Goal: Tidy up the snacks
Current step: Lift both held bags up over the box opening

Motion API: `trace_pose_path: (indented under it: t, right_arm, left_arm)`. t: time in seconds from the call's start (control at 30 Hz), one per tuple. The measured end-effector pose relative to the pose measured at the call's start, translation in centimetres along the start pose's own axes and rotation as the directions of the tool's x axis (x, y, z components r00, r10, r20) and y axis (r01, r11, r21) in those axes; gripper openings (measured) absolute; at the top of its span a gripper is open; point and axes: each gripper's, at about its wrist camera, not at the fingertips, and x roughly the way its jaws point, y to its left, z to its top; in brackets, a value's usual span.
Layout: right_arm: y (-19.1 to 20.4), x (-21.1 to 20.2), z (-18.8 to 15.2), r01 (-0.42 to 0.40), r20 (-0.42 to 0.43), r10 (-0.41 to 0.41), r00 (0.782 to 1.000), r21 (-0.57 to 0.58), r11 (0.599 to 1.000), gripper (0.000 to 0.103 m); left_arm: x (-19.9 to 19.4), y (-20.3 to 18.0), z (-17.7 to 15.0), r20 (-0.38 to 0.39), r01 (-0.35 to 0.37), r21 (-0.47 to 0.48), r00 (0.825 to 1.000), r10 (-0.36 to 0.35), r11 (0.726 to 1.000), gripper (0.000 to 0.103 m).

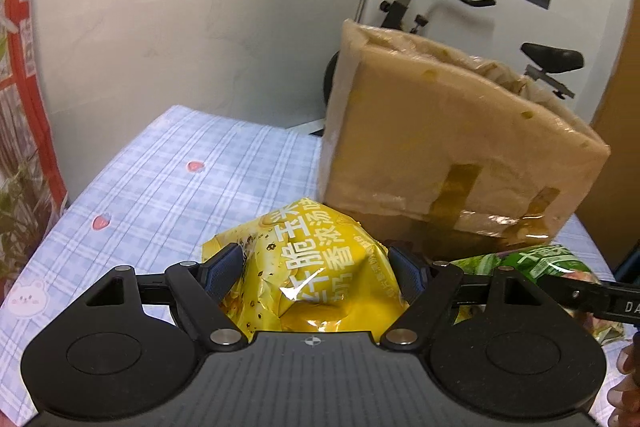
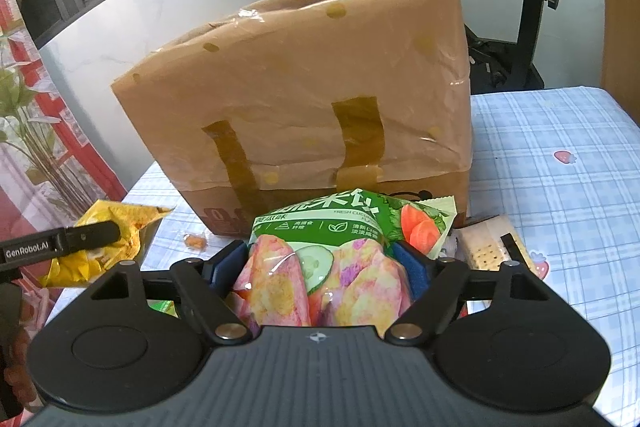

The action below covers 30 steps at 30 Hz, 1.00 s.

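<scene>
My left gripper [image 1: 316,273] is shut on a crinkled yellow snack bag [image 1: 312,267], its blue pads pressing both sides. The same yellow snack bag [image 2: 100,243] shows at the left of the right wrist view. My right gripper [image 2: 320,267] is shut on a green and pink snack bag [image 2: 332,259] with cucumber pictures, which also shows as a green bag [image 1: 532,263] at the right of the left wrist view. A tall cardboard box [image 2: 304,107] lined with clear plastic stands just behind both bags, its top open.
The table wears a blue checked cloth [image 1: 172,171] with strawberry prints. A cracker packet [image 2: 496,247] lies right of the green bag, and a small orange candy [image 2: 195,241] lies near the box's base. An exercise bike [image 1: 440,7] stands behind the table, a plant [image 2: 24,131] at left.
</scene>
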Motion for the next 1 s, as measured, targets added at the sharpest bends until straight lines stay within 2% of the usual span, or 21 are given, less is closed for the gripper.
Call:
trace_pose_path:
  t: [0.3, 0.47, 0.7, 1.0]
  right_arm:
    - [0.2, -2.4, 0.0, -0.033, 0.017, 0.033, 0.999, 0.009, 0.999, 0.079]
    - [0.7, -4.6, 0.7, -0.06, 0.058, 0.06, 0.997, 0.007, 0.998, 0.079]
    - [1.9, -7.5, 2.4, -0.11, 0.138, 0.11, 0.984, -0.003, 0.994, 0.079]
    - [2.5, -10.4, 5.4, -0.174, 0.238, 0.173, 0.956, -0.017, 0.985, 0.079]
  left_arm:
    - [-1.4, -1.1, 0.5, 0.041, 0.044, 0.015, 0.998, -0.045, 0.999, 0.081]
    - [-2.6, -1.8, 1.1, 0.083, 0.067, 0.033, 0.994, -0.07, 0.997, 0.081]
    - [-5.0, -3.1, 2.2, 0.165, 0.106, 0.091, 0.979, -0.12, 0.99, 0.081]
    - [-7.0, -4.5, 4.9, 0.249, 0.133, 0.141, 0.954, -0.165, 0.981, 0.082]
